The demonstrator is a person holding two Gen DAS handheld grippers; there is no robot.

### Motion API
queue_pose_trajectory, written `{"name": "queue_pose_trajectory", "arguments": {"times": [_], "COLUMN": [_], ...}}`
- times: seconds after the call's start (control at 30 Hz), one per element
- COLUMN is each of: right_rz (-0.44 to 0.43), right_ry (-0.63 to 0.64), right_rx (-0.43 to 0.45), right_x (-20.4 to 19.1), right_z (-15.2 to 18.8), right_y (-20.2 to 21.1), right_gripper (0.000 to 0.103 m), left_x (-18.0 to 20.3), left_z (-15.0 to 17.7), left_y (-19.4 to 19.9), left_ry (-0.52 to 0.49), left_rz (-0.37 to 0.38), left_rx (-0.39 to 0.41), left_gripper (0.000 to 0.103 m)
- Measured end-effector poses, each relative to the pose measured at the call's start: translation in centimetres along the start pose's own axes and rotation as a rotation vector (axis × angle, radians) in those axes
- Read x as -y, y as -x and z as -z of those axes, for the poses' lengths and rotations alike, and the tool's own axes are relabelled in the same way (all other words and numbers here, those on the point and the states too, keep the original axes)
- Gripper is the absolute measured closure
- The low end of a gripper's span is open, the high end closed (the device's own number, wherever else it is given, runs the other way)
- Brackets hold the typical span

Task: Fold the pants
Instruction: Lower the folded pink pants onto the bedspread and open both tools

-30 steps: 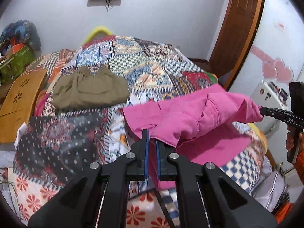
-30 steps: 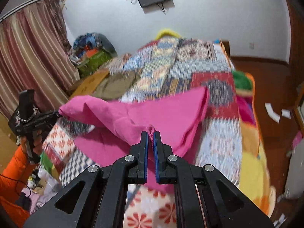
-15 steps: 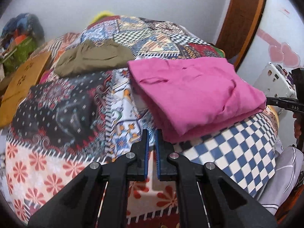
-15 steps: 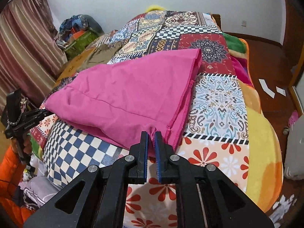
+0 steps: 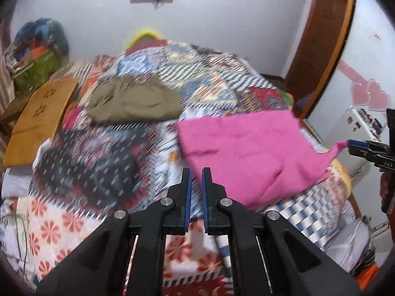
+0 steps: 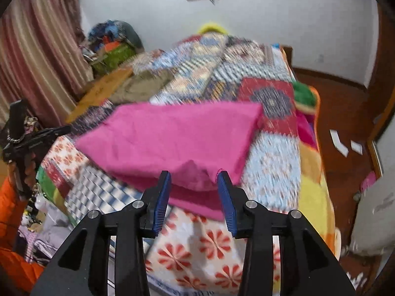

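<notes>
Pants (image 6: 172, 135) folded on quilt (image 6: 271, 153) | left gripper (image 5: 196, 176) fingers nearly closed, empty | right gripper (image 6: 193, 180) fingers wide apart, empty

Cloth pretty much everywhere here

The pink pants (image 6: 172, 133) are matt woven cloth, same for the olive garment (image 5: 133, 101) further back, all on a soft printed patchwork quilt (image 5: 81, 214). Tongs (image 6: 193, 187) are matt black plastic with ribbed blue pads (image 6: 161, 201) and shiny metal screws (image 6: 251, 204); far-left board (image 5: 39, 120) looks like smooth wood.
</notes>
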State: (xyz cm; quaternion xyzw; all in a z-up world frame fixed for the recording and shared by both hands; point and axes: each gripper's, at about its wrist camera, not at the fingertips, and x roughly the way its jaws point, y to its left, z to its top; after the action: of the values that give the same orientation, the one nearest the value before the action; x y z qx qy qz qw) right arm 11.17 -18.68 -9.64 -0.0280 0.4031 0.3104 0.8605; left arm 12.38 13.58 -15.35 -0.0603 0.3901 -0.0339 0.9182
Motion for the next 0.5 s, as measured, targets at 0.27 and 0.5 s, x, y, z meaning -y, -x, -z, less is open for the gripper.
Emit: {"name": "queue_pose_trajectory", "arguments": {"times": [0.27,0.5], "right_rz": [-0.076,-0.141], "right_ry": [-0.032,-0.003], "right_rx": [0.093,-0.131], "right_x": [-1.9,-3.8], "right_z": [-3.0,-0.6], "right_y": [-1.2,-8.4], "right_gripper": [0.066,0.066], "left_x": [5.2,7.0], "left_z": [-1.2,1.1], "left_y": [-4.0,-7.8], "left_ry": [-0.066,-0.075], "left_rz": [0.09,0.12], "left_rx": [-0.069,-0.169], "left_gripper": [0.095,0.095]}}
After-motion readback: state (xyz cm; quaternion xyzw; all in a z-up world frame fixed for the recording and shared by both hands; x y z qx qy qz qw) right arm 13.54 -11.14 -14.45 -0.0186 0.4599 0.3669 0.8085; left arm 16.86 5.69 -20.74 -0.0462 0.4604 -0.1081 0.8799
